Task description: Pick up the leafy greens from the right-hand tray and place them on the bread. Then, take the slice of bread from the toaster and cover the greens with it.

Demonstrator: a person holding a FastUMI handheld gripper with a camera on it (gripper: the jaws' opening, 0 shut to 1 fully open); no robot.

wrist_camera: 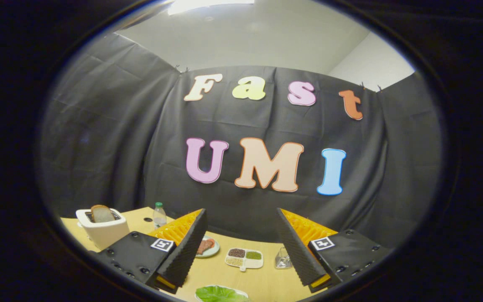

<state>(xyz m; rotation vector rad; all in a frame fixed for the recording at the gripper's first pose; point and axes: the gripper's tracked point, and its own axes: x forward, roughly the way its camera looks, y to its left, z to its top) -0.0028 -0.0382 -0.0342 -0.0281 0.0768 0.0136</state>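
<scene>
Claw [241, 243]: fingers spread wide, nothing between them, held above the counter [262, 281].
Greens [220, 294]: a green leaf on a pale tray, at the near edge of the counter, below and between the fingers, closer to the left one, touching neither.
Toaster [103, 228]: white, near the far left corner, beyond the left finger, with a bread slice [102, 213] standing up out of its slot.
Plate [208, 247]: just past the left fingertip, partly hidden by it.
Divided dish [244, 258]: mid-counter, between the fingers.
Bottle [159, 215]: upright at the far edge, right of the toaster.
Glass [282, 259]: beside the right finger.
</scene>
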